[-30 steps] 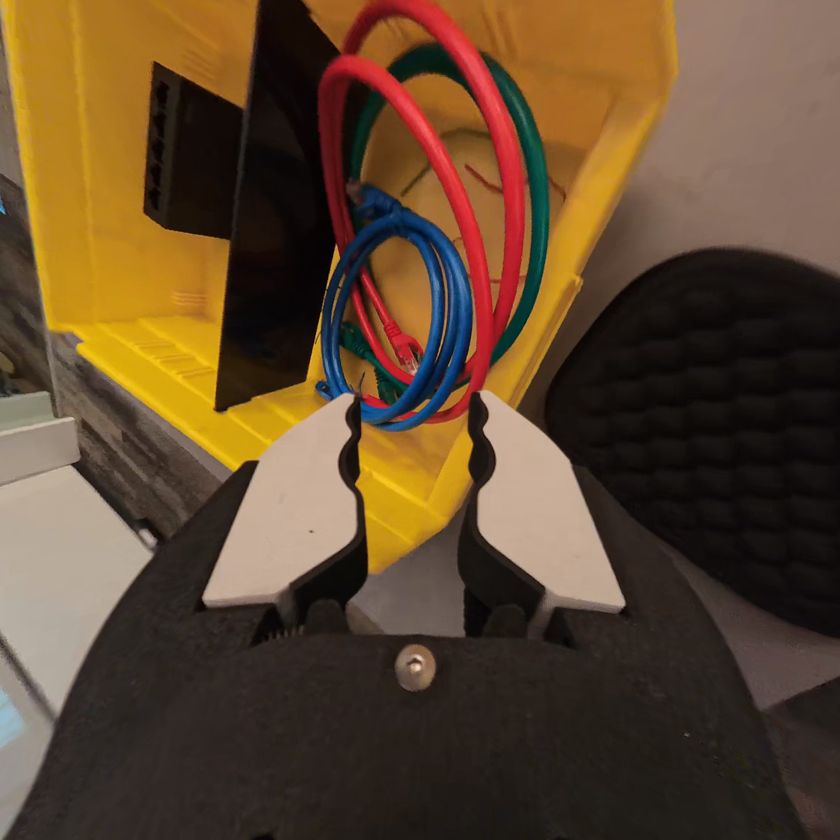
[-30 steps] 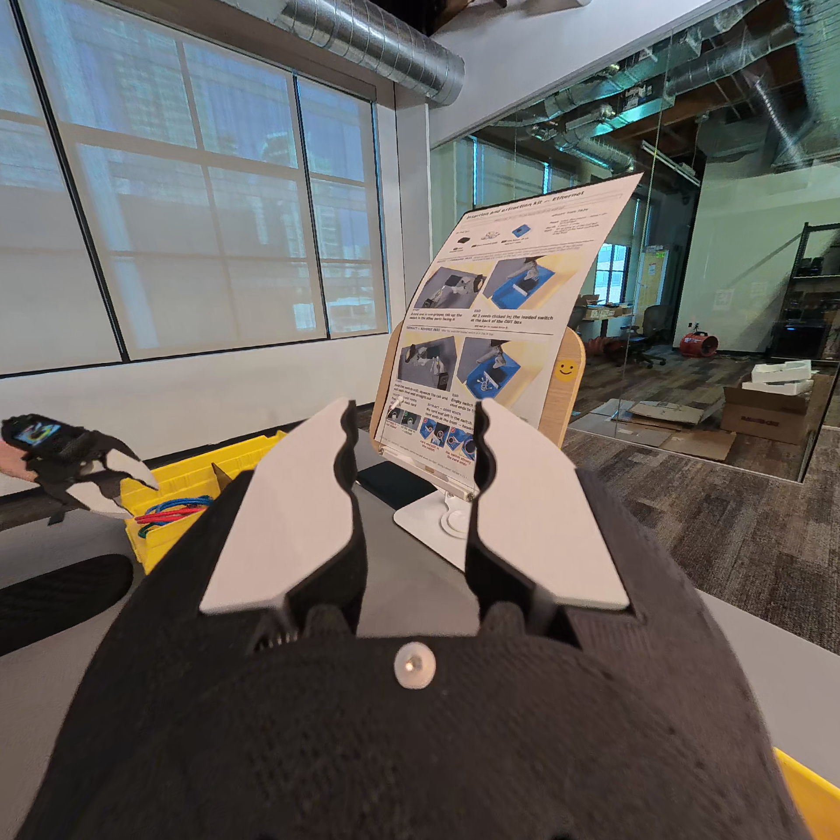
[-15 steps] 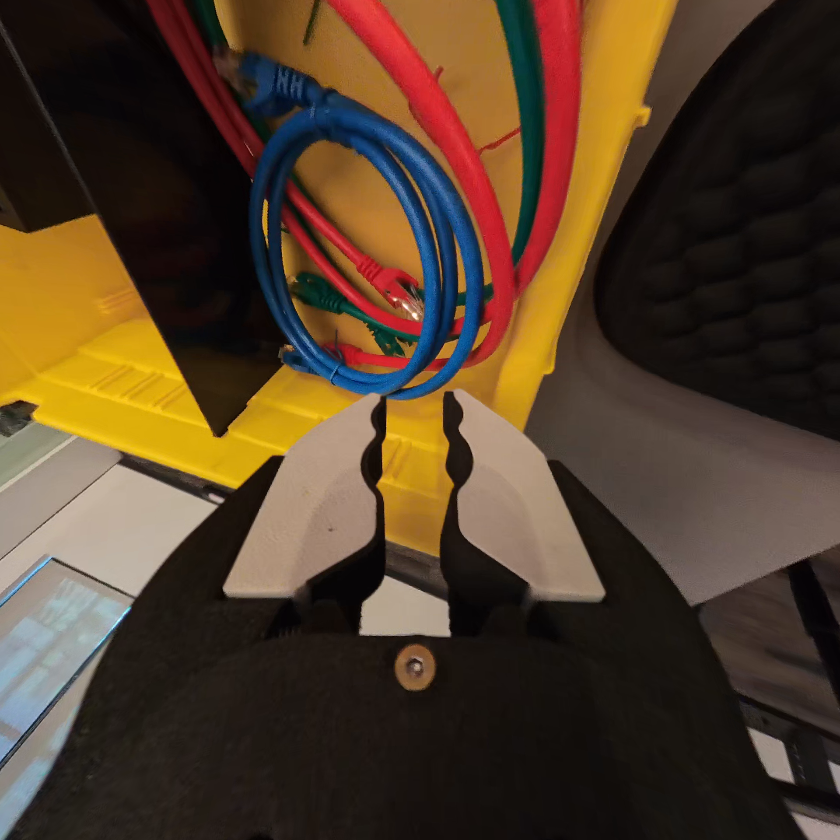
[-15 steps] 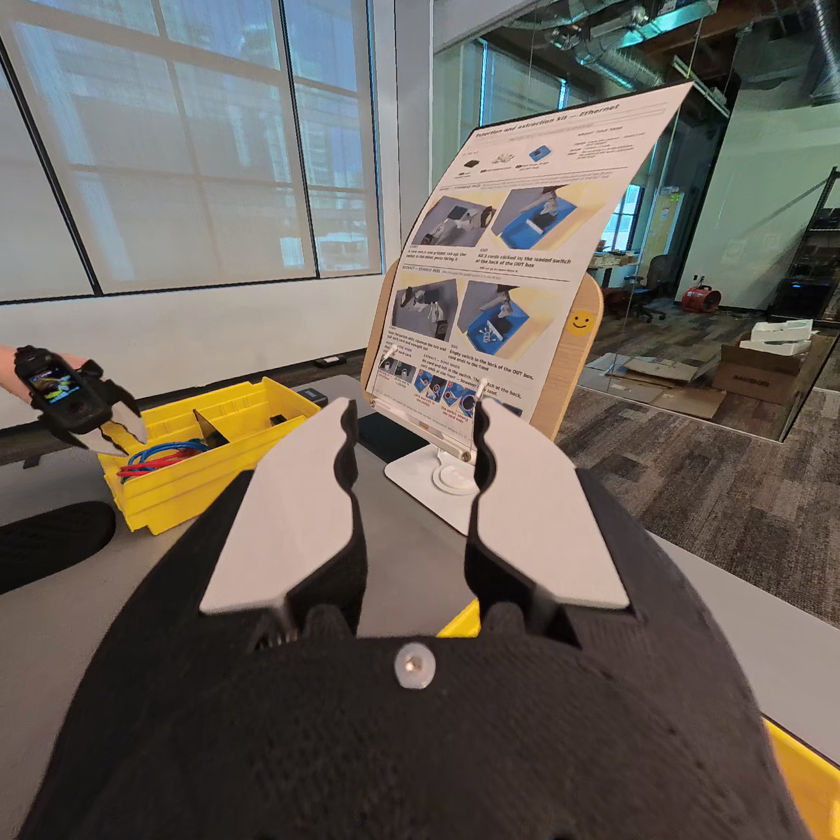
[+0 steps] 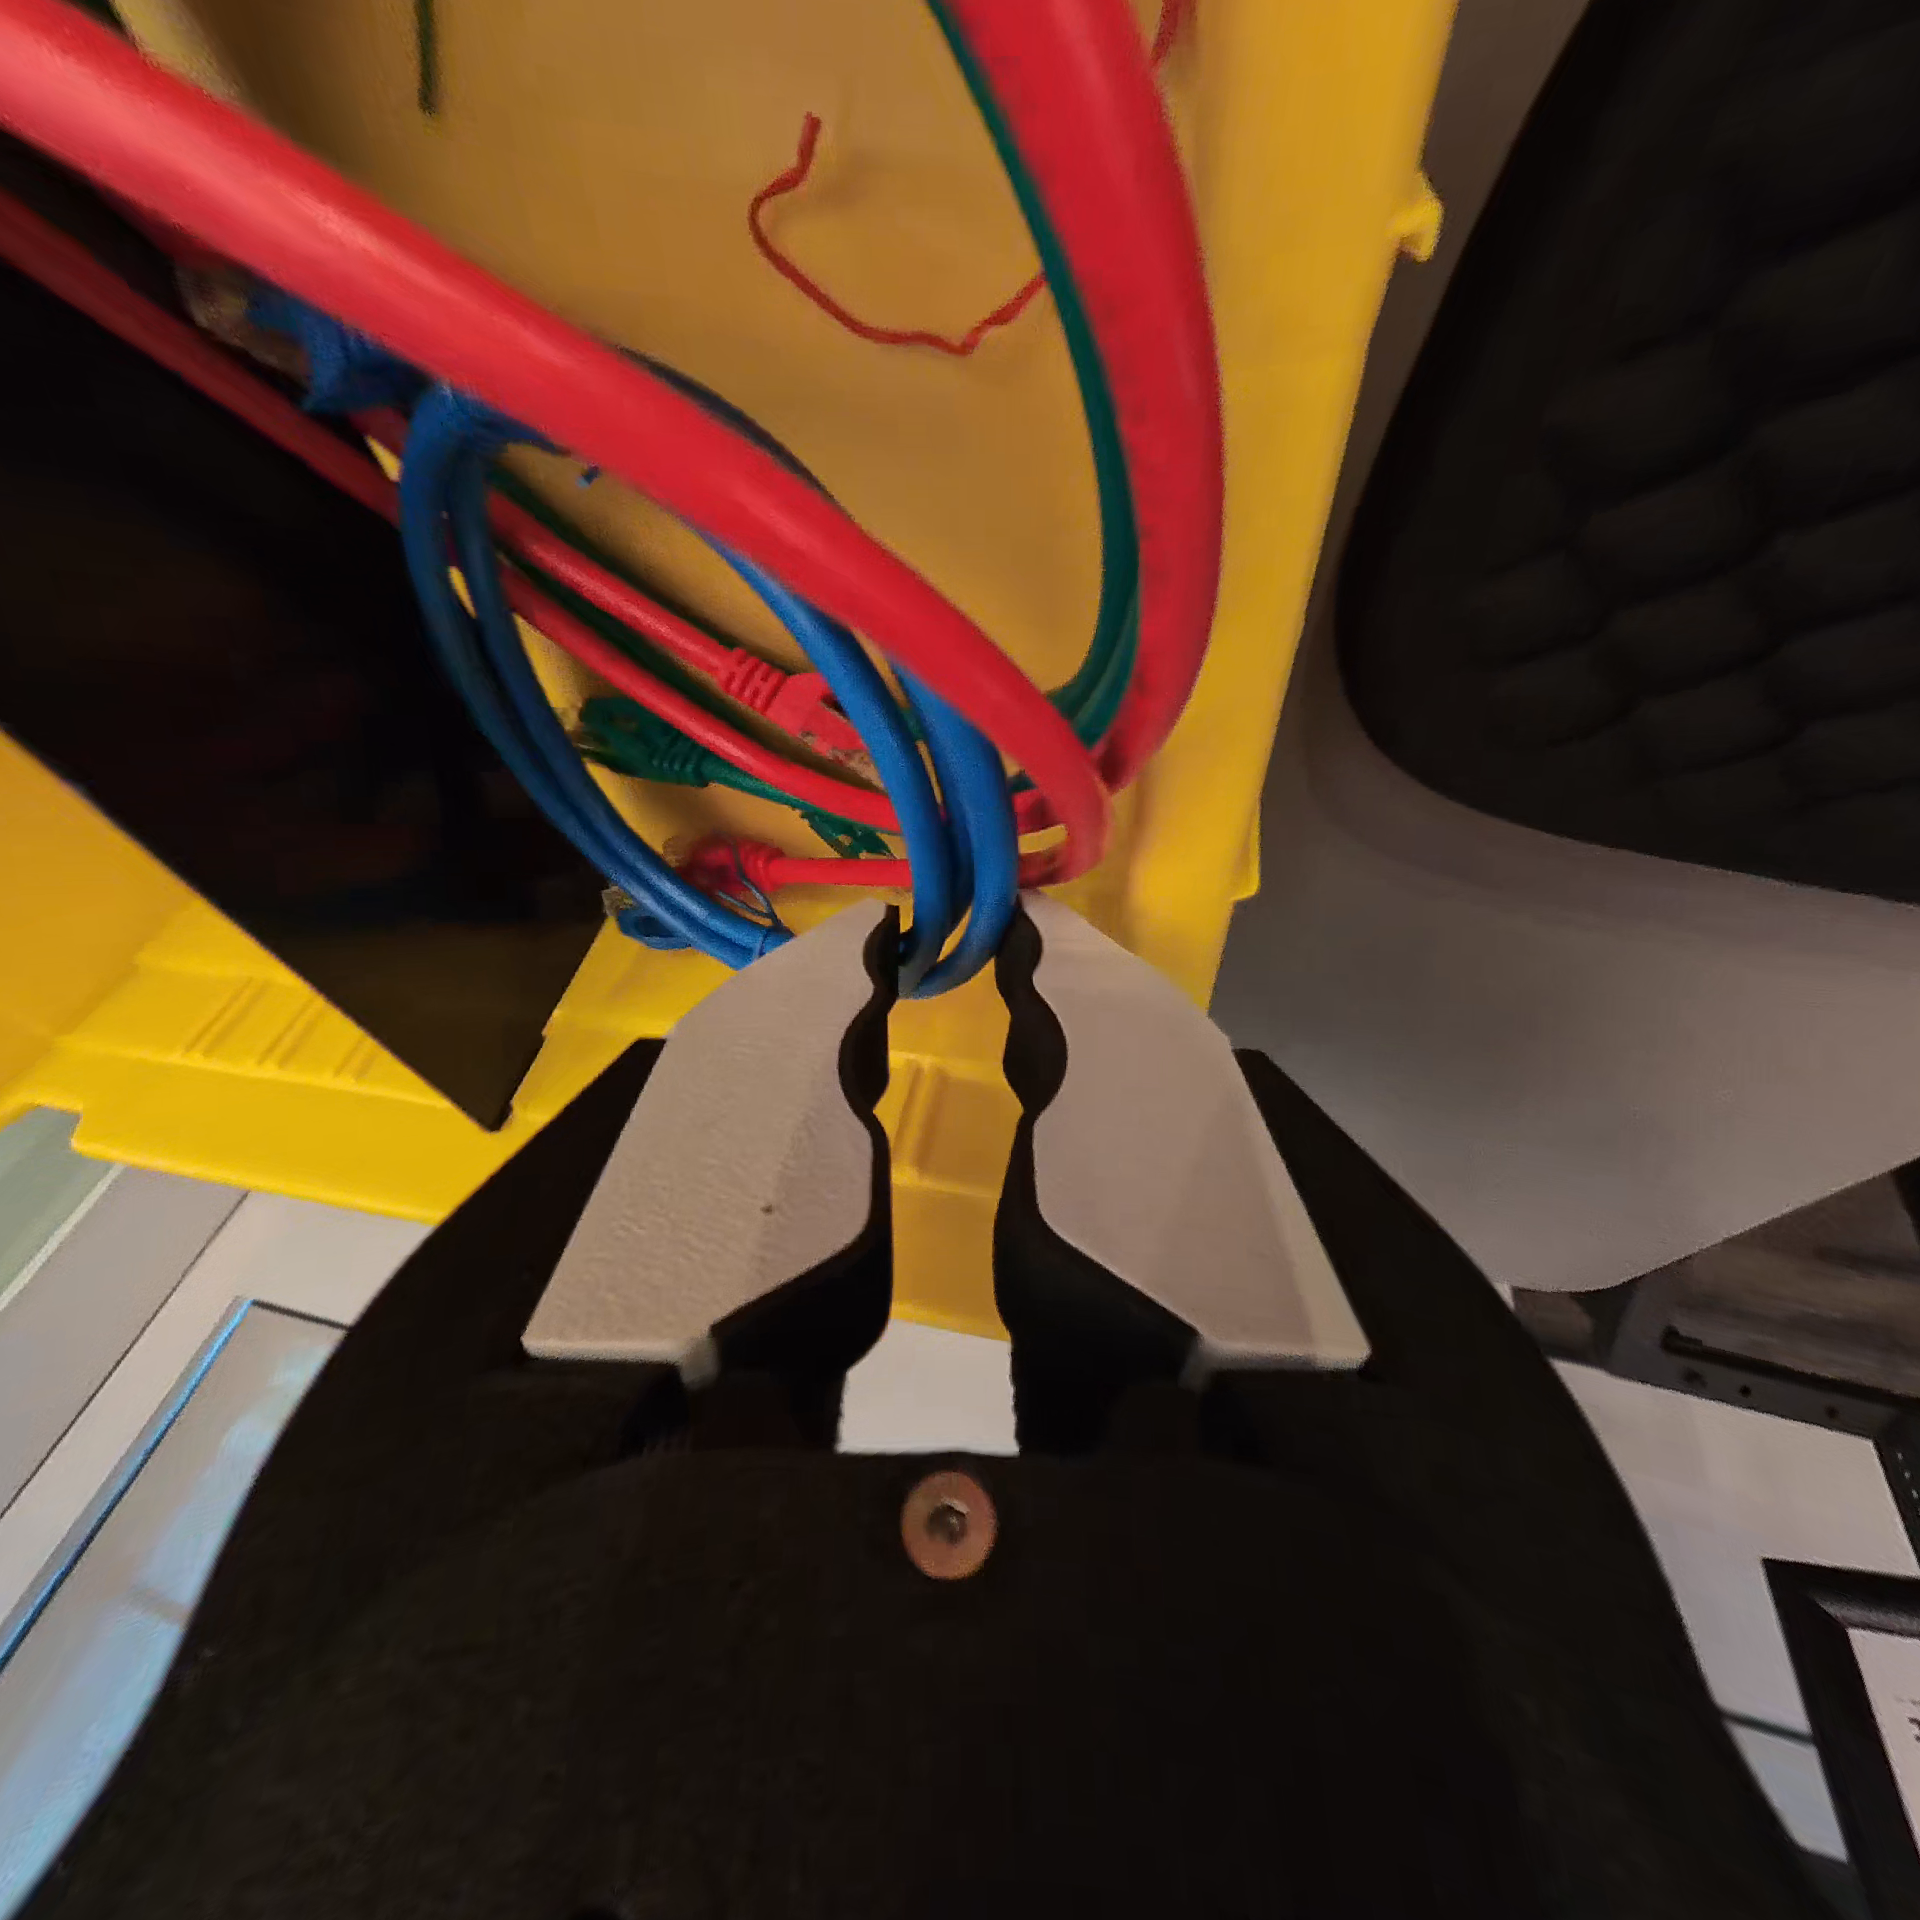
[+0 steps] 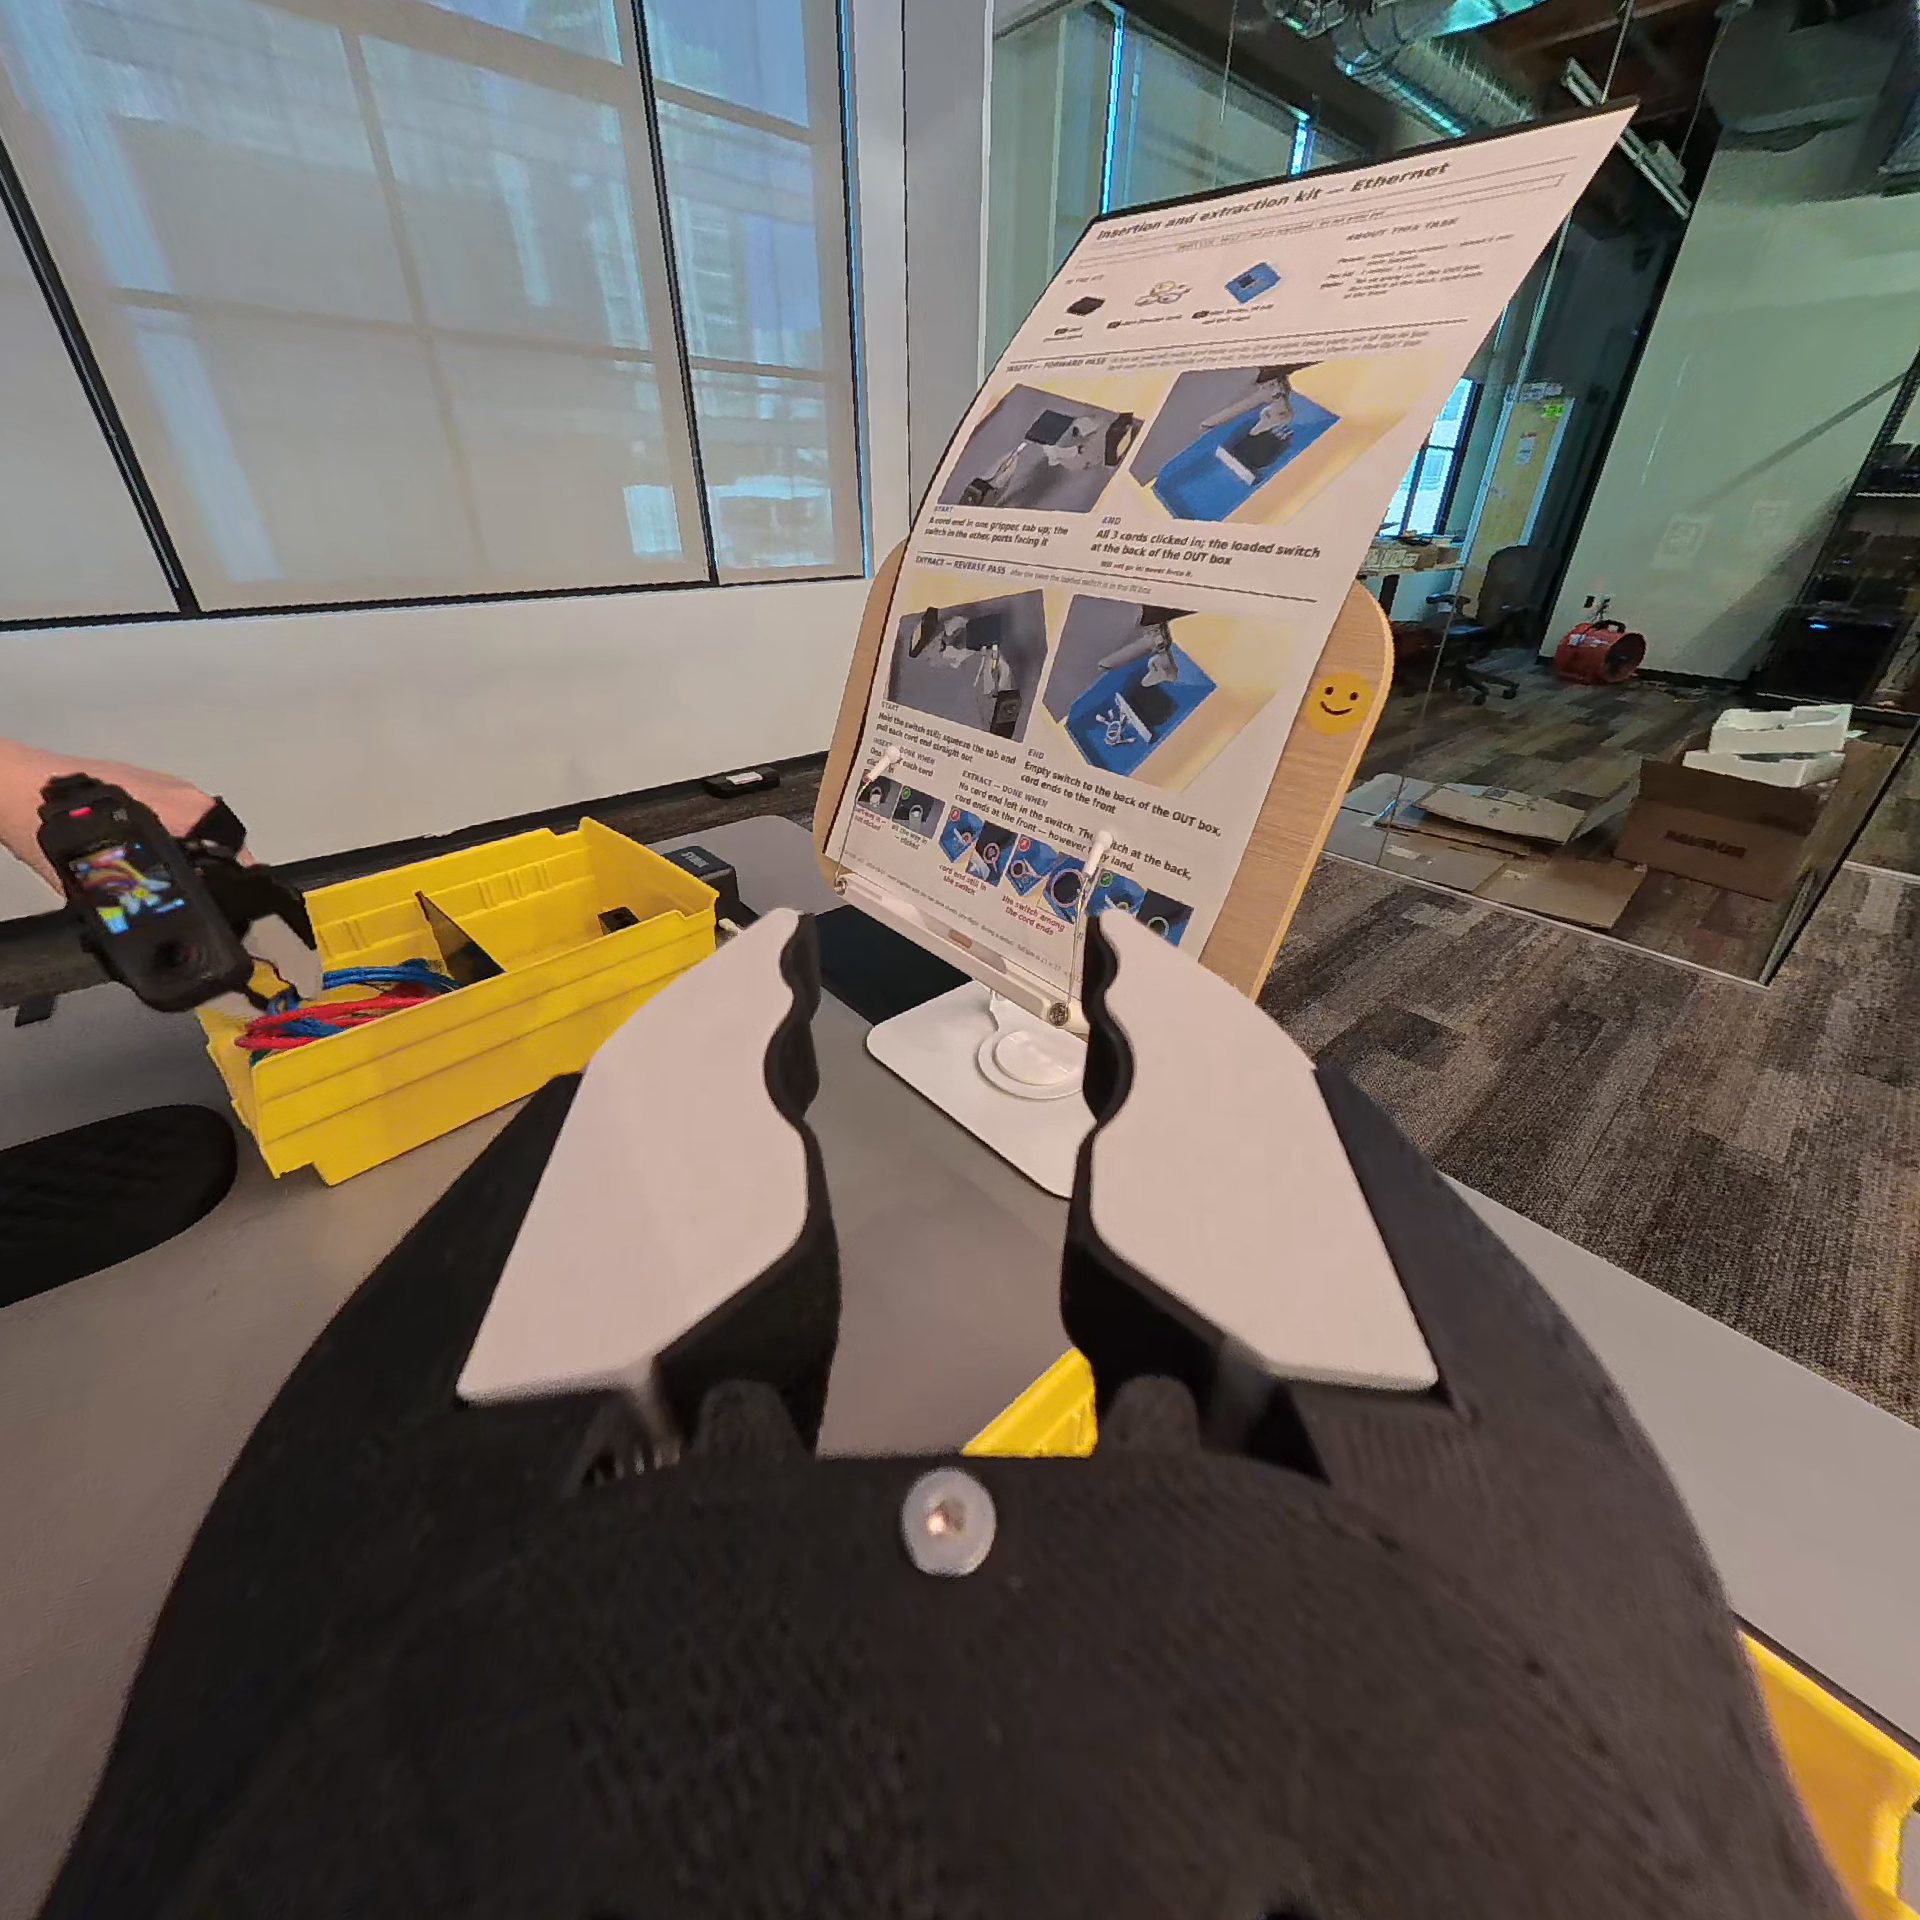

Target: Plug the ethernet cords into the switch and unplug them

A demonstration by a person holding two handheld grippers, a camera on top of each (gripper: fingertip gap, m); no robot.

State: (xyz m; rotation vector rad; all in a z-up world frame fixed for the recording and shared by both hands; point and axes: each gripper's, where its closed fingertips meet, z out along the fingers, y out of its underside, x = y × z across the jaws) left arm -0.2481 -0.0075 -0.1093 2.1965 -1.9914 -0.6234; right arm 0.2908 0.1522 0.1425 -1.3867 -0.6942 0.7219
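Observation:
In the left wrist view, my left gripper [image 5: 953, 920] reaches into the yellow bin [image 5: 1288, 623]. Its tips are closed on the coiled blue cord [image 5: 925, 810] at the coil's near edge. The red cord [image 5: 623, 416] and green cord [image 5: 1103, 520] loop around and under it. A black divider [image 5: 208, 675] stands at the left and hides the switch here. In the right wrist view the bin [image 6: 468, 1049] is far left with the left gripper [image 6: 286, 961] at it and the small black switch [image 6: 618, 920] behind the divider. My right gripper [image 6: 945, 935] is open and empty above the table.
A black padded mat [image 5: 1662, 520] lies beside the bin, also in the right wrist view [image 6: 104, 1184]. An instruction sheet on a wooden stand [image 6: 1143, 623] stands ahead of my right gripper. A second yellow bin [image 6: 1849, 1766] sits under it at lower right. The left gripper's tips are roughly 60 centimeters from the right gripper's.
My left gripper has moved forward and down into the bin and narrowed its jaws onto the blue cord. My right gripper has tilted slightly downward and stayed open.

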